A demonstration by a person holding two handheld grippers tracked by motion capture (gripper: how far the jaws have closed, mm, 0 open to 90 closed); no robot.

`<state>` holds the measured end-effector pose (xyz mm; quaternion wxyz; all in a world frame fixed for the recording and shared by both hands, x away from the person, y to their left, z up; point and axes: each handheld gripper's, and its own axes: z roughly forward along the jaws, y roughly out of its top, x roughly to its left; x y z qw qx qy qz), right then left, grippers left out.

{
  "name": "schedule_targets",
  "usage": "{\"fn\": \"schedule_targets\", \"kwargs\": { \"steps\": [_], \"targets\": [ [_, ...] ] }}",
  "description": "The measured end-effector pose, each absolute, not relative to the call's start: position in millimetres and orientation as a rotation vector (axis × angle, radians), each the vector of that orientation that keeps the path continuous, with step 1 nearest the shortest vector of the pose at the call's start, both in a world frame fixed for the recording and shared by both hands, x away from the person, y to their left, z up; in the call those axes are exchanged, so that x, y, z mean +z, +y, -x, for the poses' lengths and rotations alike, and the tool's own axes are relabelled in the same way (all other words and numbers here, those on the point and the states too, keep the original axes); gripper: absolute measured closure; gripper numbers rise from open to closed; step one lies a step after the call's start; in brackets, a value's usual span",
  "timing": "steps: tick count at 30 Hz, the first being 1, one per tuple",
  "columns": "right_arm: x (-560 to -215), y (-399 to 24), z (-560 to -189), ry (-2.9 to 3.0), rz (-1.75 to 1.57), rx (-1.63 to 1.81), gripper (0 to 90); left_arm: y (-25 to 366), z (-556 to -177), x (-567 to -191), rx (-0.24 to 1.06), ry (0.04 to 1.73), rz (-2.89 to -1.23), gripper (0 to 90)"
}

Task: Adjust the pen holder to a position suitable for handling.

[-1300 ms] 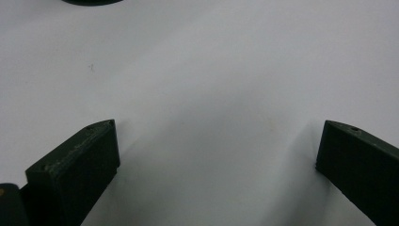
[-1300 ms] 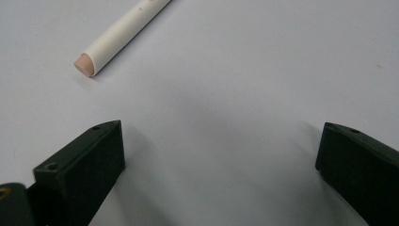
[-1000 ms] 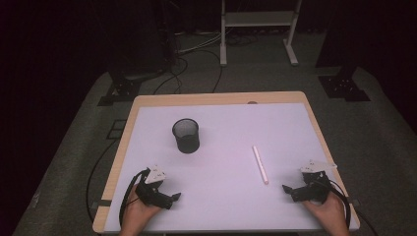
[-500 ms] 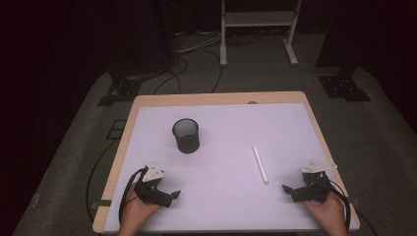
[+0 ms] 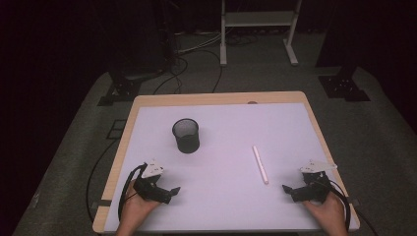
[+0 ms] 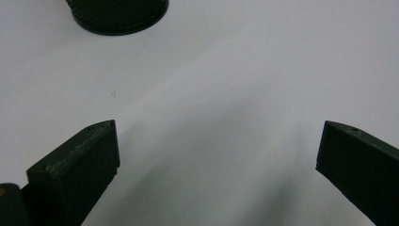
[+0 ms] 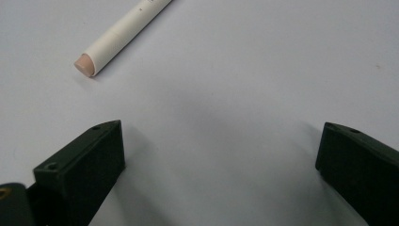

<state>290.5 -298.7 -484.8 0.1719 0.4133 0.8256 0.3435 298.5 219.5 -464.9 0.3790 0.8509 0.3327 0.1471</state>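
**A lit table in a dark room**

A wooden table [image 5: 216,98] stands in the middle, its top covered by a white sheet [image 5: 275,123] that leaves a strip of wood bare along the far and left edges. Grey carpet [image 5: 373,132] spreads under and around it. Black cables [image 5: 196,64] run over the floor beyond the far left corner. A white metal stand [image 5: 258,19] rises at the far side, with dark stand feet [image 5: 344,86] to the right. The surroundings fade into black.
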Motion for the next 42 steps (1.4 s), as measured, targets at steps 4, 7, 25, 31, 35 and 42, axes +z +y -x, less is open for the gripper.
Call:
{"fn": "schedule_targets", "kwargs": {
  "steps": [4,7,25,31,35,42],
  "targets": [
    [-485,-299,-290,2.343,-1.173,0.975,0.8,219,-300,-463,0.376,0.850,-2.168,0.0],
    [-485,-299,-290,2.343,-1.173,0.975,0.7,219,-301,-463,0.376,0.853,-2.163,0.0],
    [-485,-299,-290,2.342,-1.174,0.976,0.8,214,-319,-450,0.416,0.842,-2.133,0.0],
    [-485,-299,-290,2.341,-1.174,0.977,0.8,213,-326,-448,0.430,0.845,-2.117,0.0],
    [-485,-299,-290,2.342,-1.172,0.976,0.8,215,-329,-448,0.436,0.846,-2.110,0.0],
    [-485,-299,-290,2.341,-1.174,0.977,0.8,217,-334,-450,0.432,0.859,-2.101,0.0]
  ]
}}
